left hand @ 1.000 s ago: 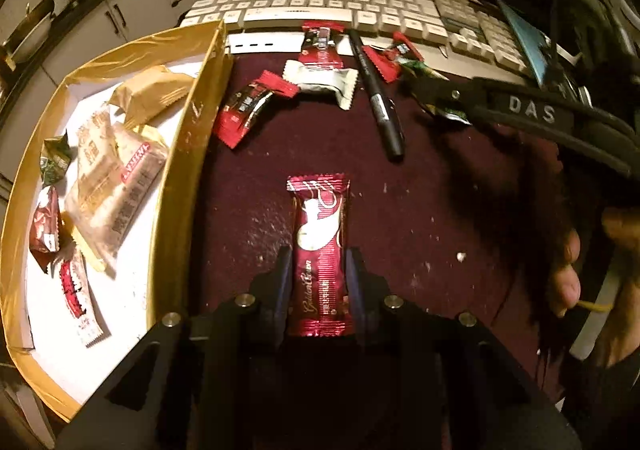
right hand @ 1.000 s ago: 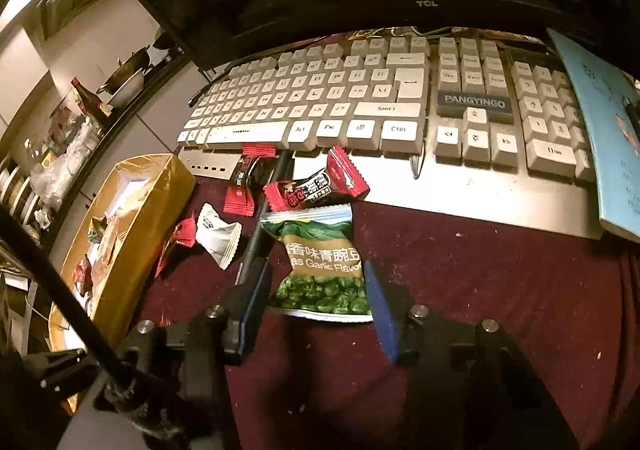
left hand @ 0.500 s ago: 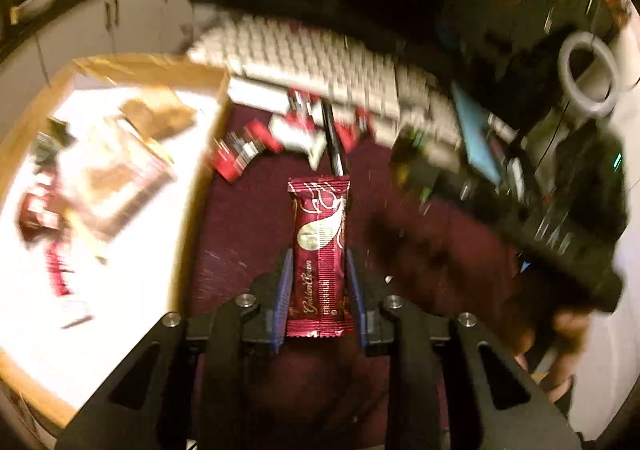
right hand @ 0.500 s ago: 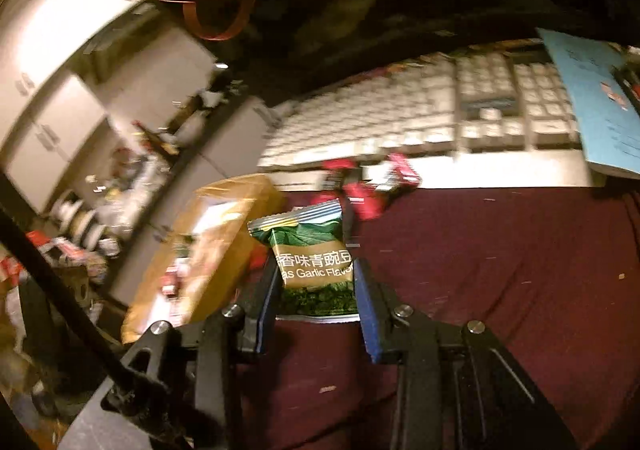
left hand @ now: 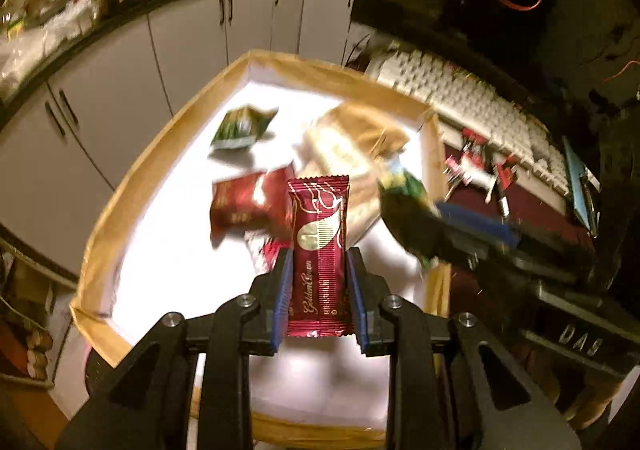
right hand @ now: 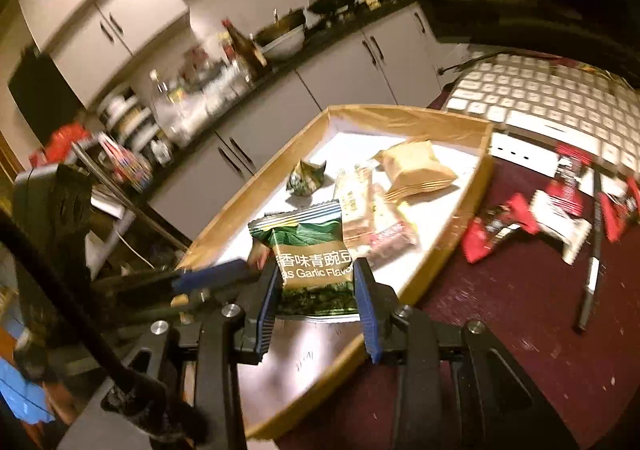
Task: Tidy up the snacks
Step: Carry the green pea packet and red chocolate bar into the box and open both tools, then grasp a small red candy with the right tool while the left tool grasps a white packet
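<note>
Red bar (left hand: 319, 250) clamped in left gripper (left hand: 319, 292), pea packet (right hand: 312, 262) in right gripper (right hand: 316, 300), above tray (right hand: 436, 254)

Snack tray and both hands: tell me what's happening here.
A person is sorting snacks with two handheld tongs. The left tongs are shut on a red wafer bar, and the right tongs are shut on a green pea packet; both are held over the gold-rimmed tray, not yet released. Several snacks already lie in the tray. More red-wrapped candies and a black pen remain on the maroon cloth by the keyboard.
</note>
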